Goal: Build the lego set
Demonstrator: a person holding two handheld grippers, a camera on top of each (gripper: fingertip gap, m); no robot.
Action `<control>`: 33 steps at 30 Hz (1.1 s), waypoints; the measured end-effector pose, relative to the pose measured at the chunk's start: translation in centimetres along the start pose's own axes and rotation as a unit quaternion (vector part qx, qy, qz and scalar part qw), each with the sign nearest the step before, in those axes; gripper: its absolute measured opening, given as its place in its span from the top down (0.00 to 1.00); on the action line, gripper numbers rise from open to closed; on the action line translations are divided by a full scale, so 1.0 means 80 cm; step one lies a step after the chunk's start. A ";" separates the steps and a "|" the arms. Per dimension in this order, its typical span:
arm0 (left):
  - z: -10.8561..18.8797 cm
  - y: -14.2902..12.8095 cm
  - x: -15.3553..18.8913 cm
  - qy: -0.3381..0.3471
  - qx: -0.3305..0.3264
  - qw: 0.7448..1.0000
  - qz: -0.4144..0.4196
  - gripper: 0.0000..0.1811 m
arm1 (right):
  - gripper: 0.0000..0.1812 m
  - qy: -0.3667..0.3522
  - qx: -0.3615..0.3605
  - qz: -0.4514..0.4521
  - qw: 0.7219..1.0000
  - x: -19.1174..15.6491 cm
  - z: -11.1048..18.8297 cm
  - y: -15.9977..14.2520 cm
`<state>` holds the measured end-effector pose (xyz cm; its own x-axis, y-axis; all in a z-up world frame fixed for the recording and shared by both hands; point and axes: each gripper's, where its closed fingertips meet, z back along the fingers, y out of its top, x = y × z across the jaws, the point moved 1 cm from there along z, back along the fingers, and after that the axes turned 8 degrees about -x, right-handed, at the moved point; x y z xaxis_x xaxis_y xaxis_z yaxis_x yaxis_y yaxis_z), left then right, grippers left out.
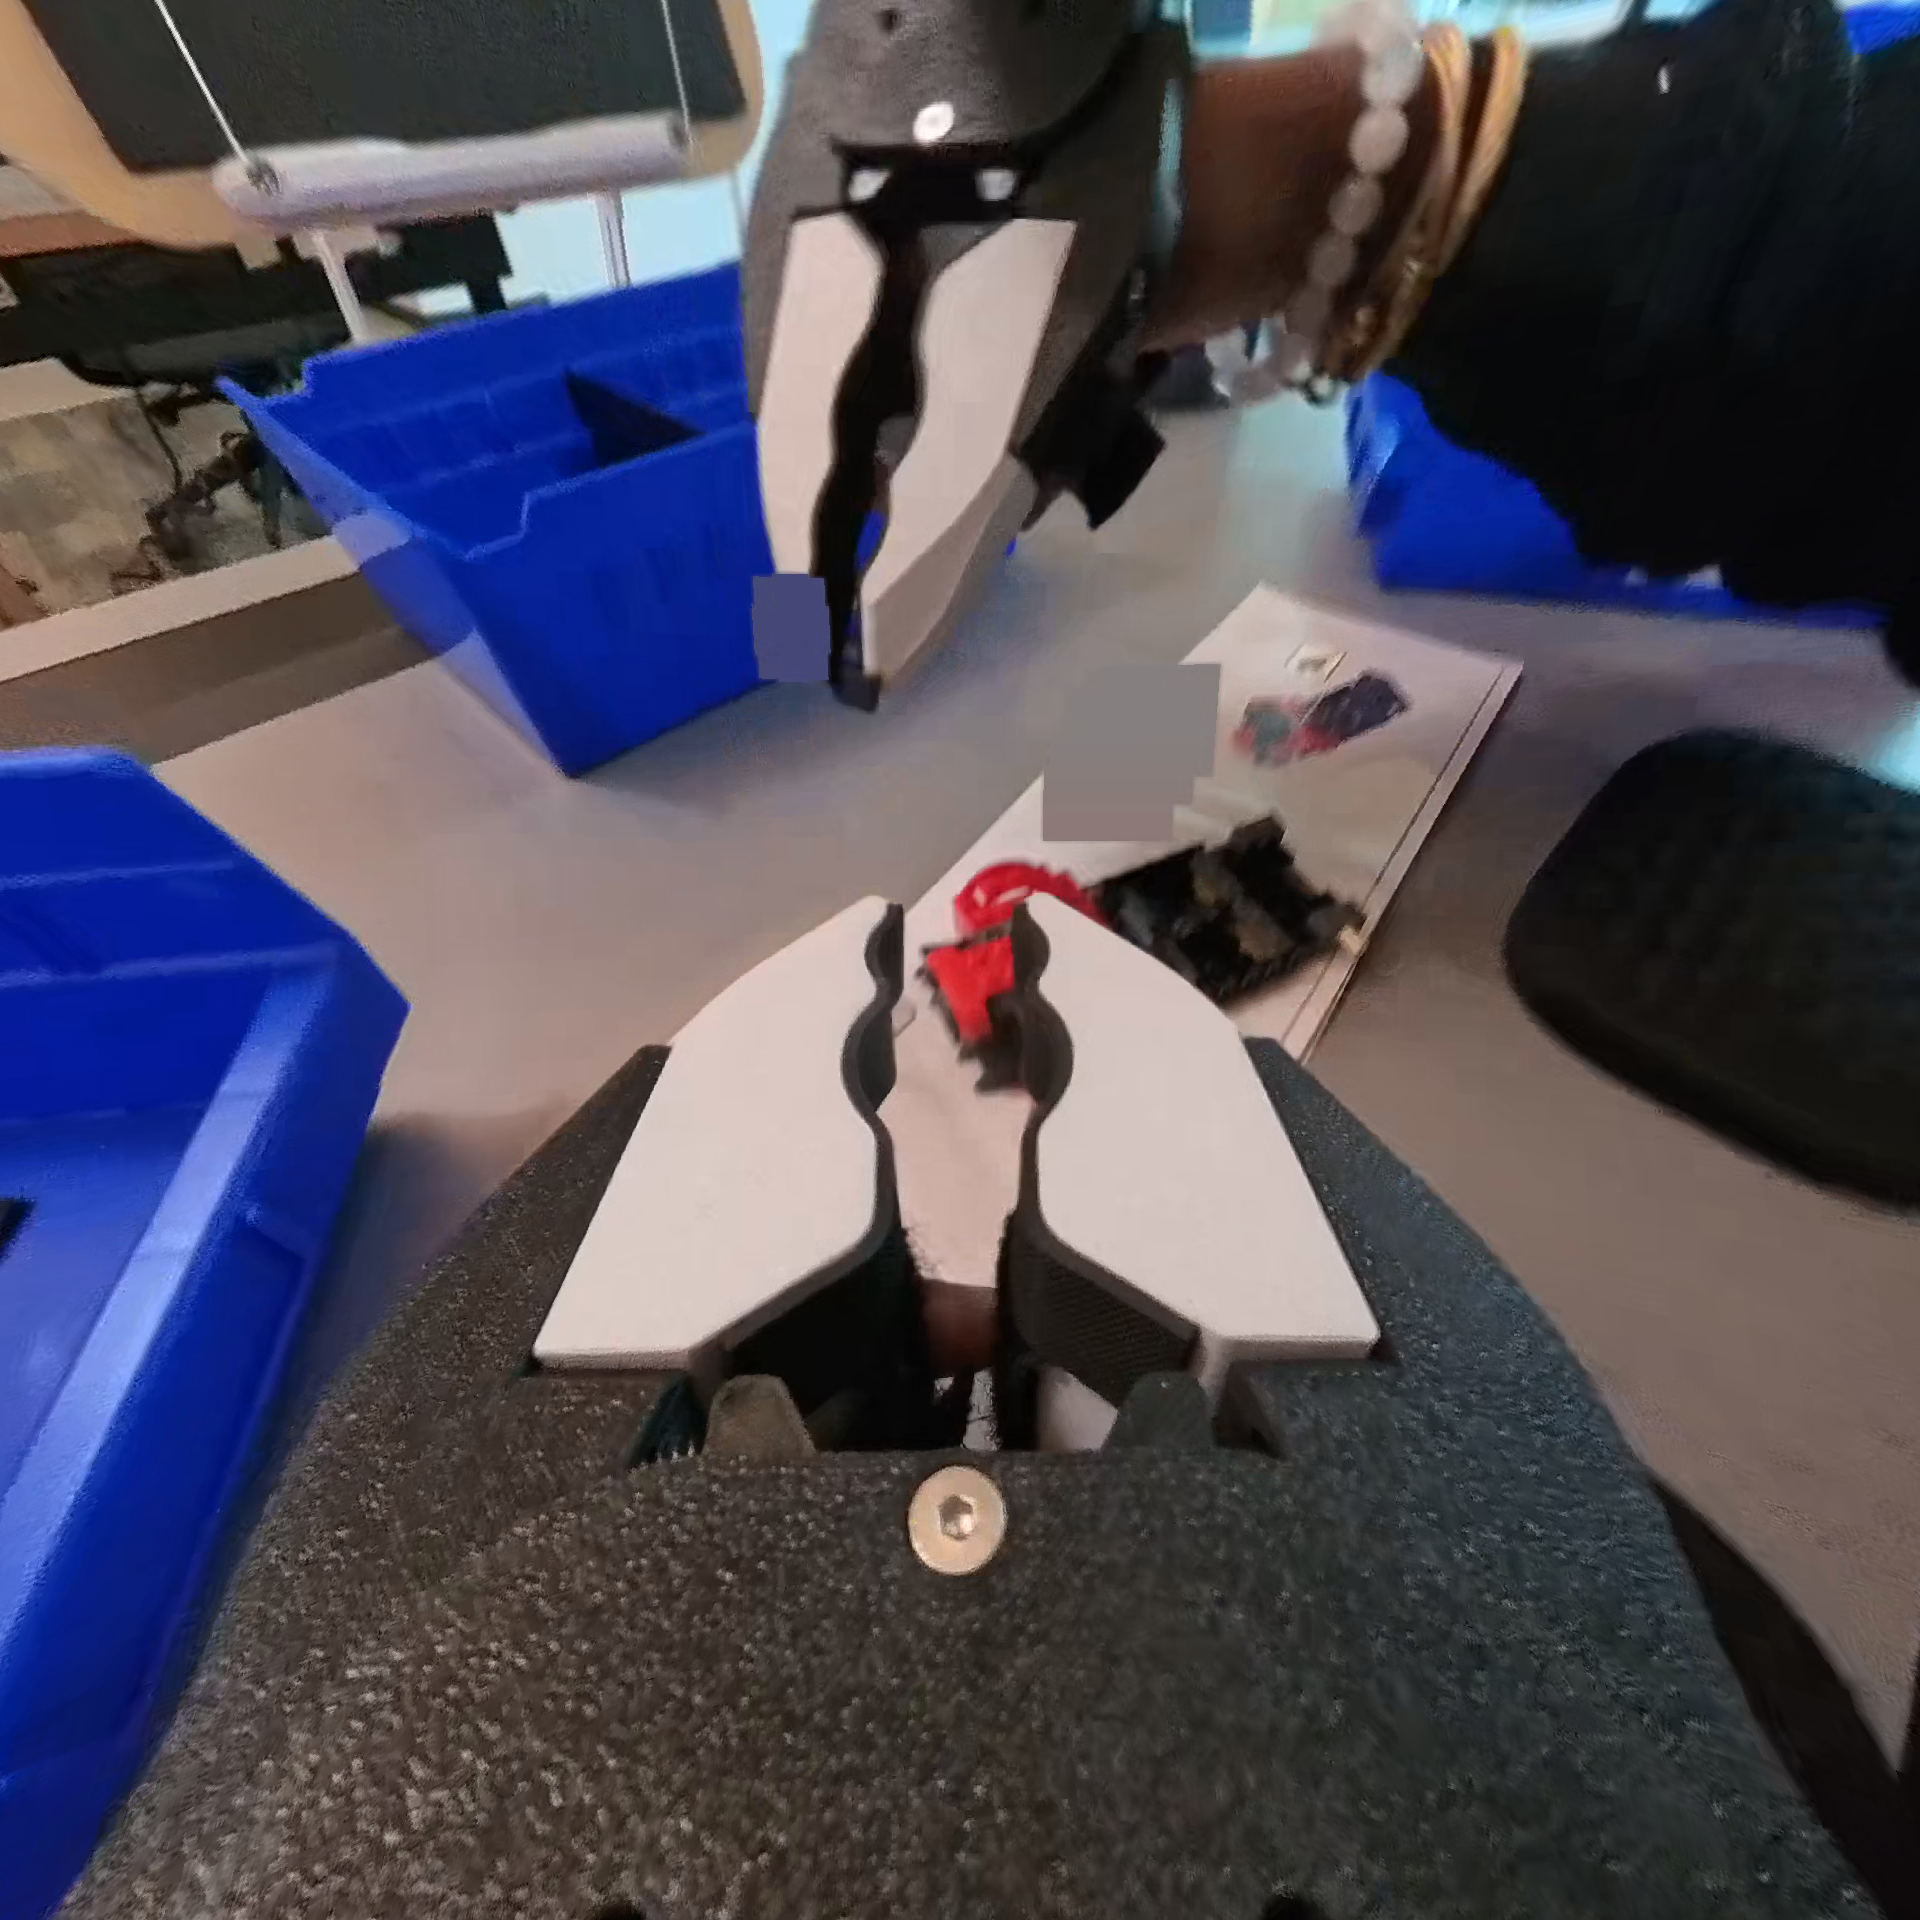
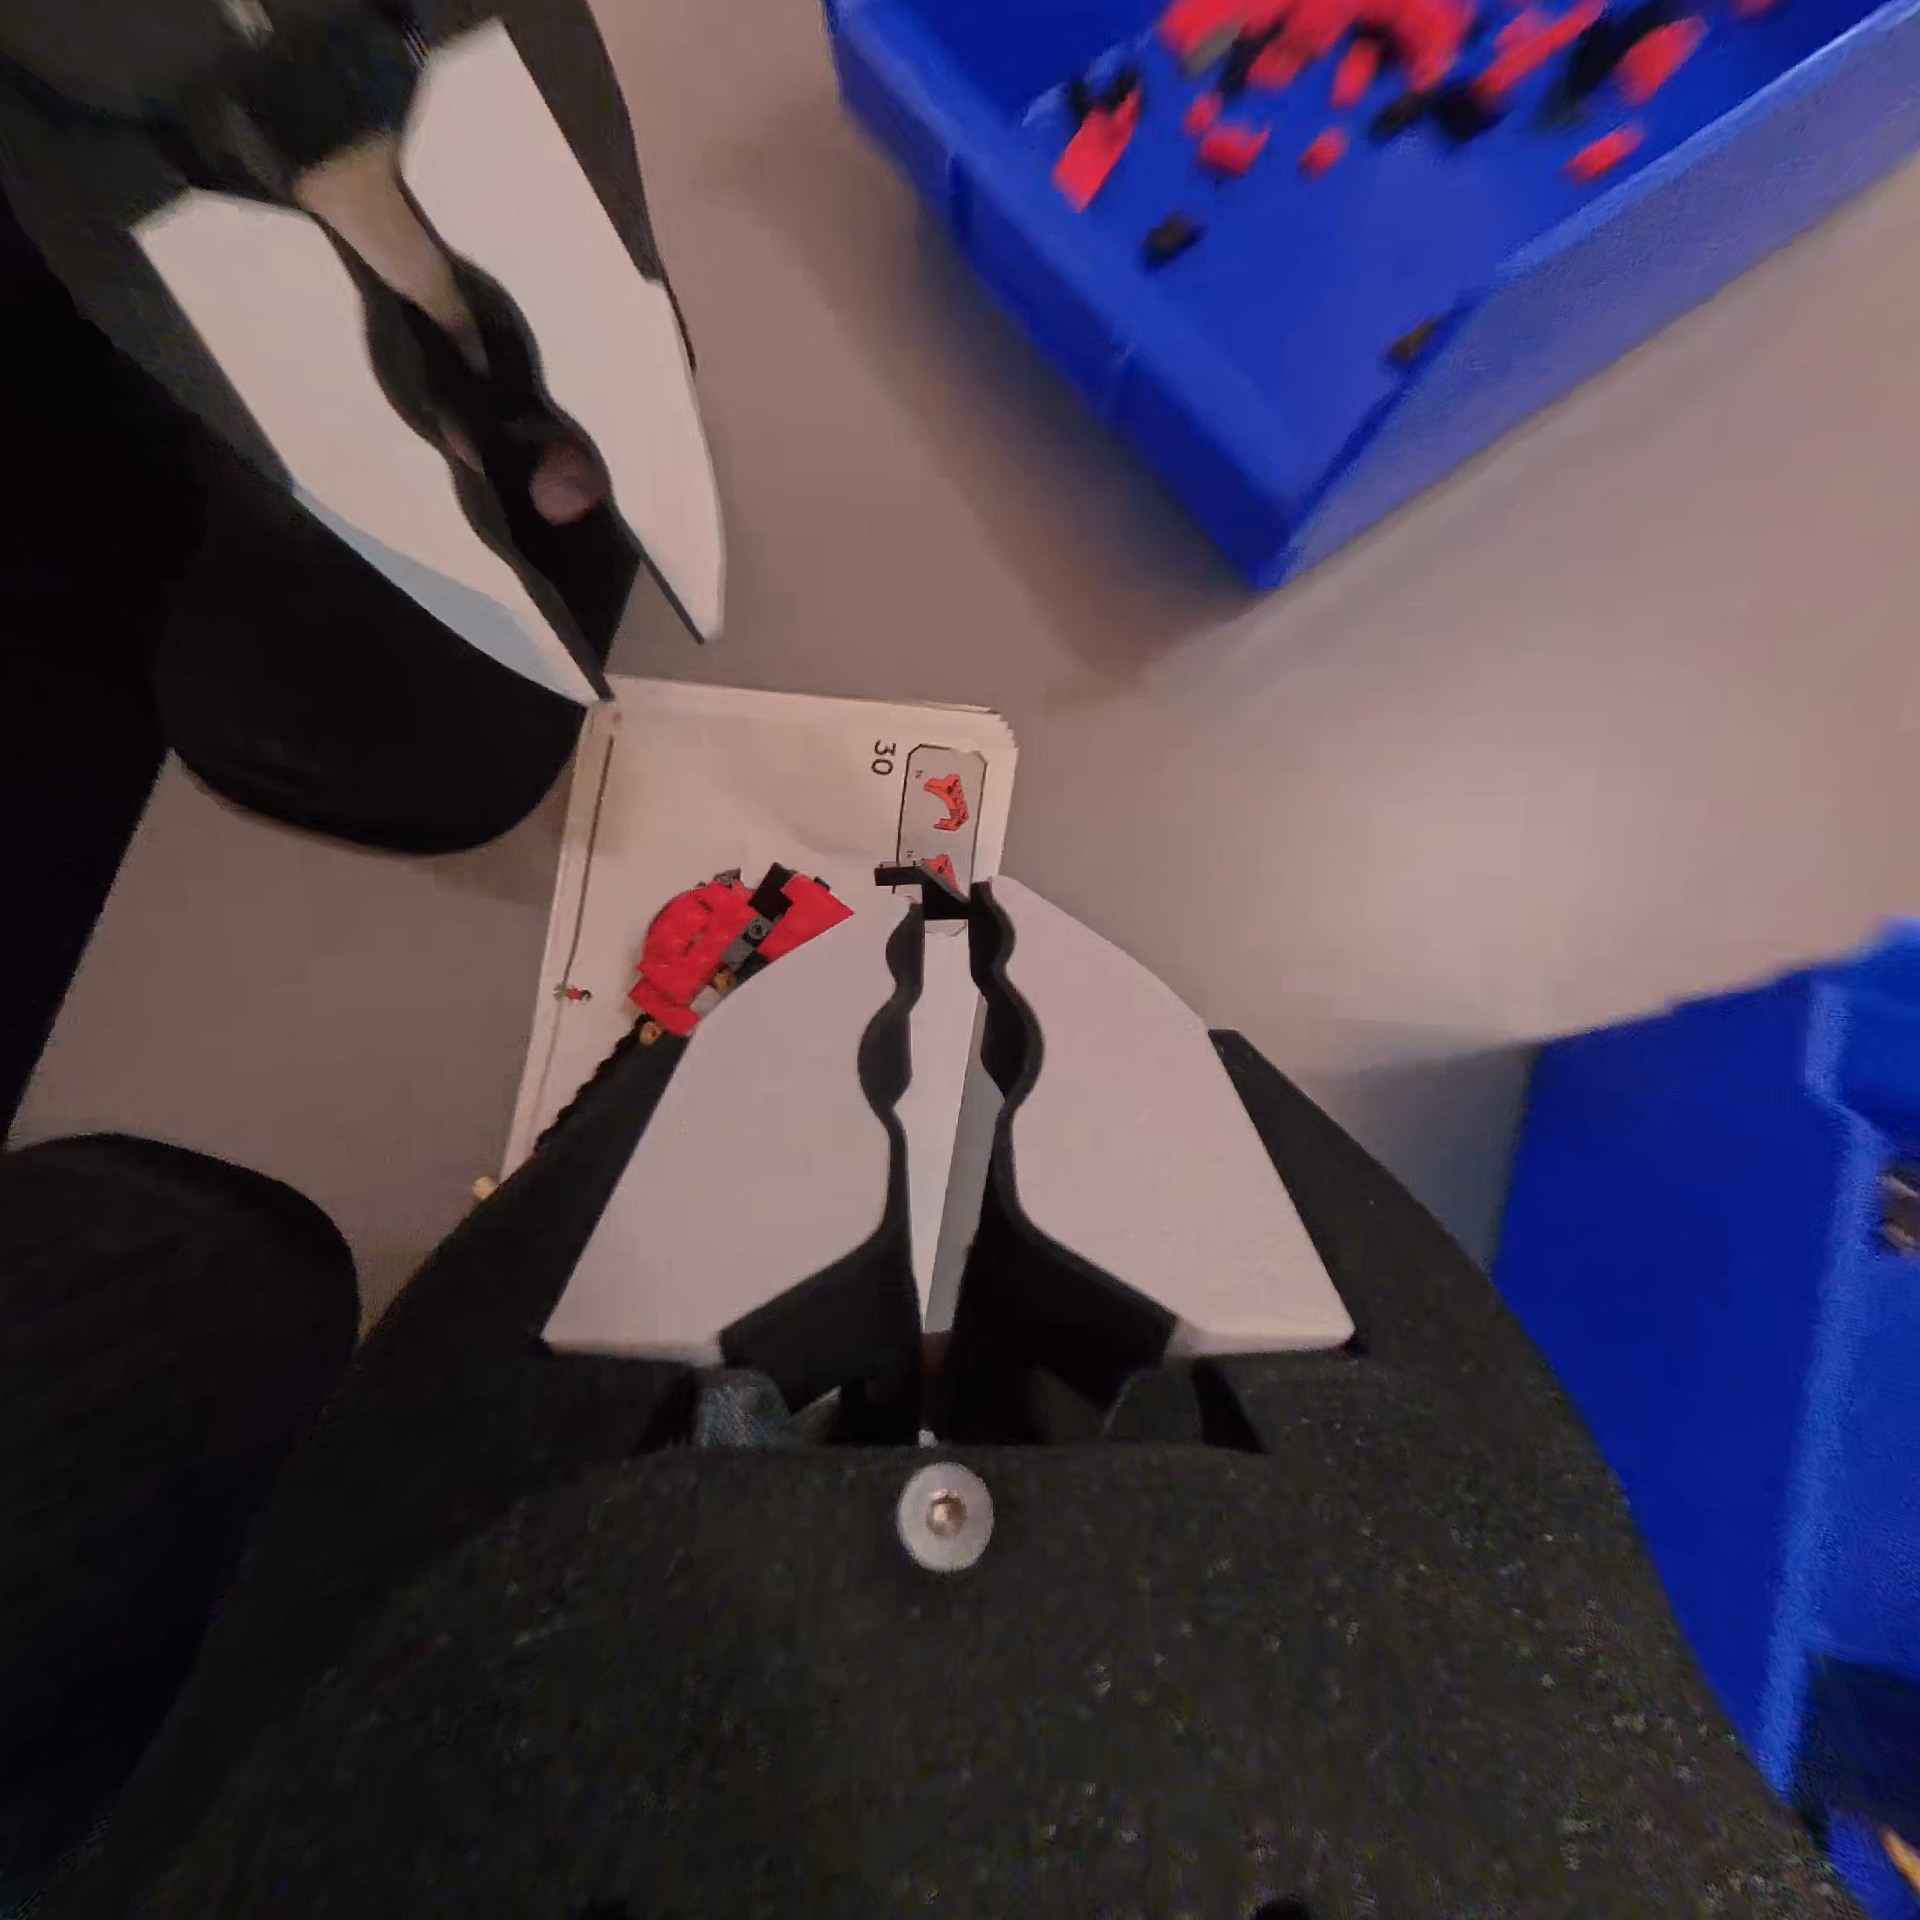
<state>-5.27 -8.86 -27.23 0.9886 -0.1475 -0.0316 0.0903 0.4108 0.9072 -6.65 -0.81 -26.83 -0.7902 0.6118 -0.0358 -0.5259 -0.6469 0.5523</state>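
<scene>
Two grippers are before us over the grey surface (image 2: 1299,831). The right gripper (image 2: 940,902) has its jaws pinching a small black piece (image 2: 920,883) at the tips, above the open instruction booklet (image 2: 748,790); the left gripper (image 1: 956,920) has its jaws slightly spread around nothing, just above the red and black lego model (image 2: 717,951) lying on that booklet. We note loose red and black bricks in a blue bin (image 2: 1299,343) toward the far side of the surface.

Red-black lego build (image 2: 727,951) on booklet (image 2: 748,790)
</scene>
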 end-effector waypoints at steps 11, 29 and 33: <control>-0.026 0.062 0.057 -0.094 0.076 0.992 0.036 0.86 | 0.96 -0.179 0.078 -0.045 0.980 -0.067 0.094 -0.041; -0.057 0.081 0.085 -0.132 0.068 0.988 0.039 0.90 | 0.96 -0.197 0.163 -0.093 0.962 -0.100 0.112 -0.058; -0.058 0.087 0.089 -0.152 0.082 0.983 0.056 0.90 | 0.96 -0.200 0.187 -0.095 0.957 -0.103 0.108 -0.053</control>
<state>2.99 -2.85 -23.11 0.9074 -0.3815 0.1763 -0.0624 0.2925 0.9542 4.77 0.83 -21.70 -0.4684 0.8759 0.1156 -0.4392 -0.3444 0.8297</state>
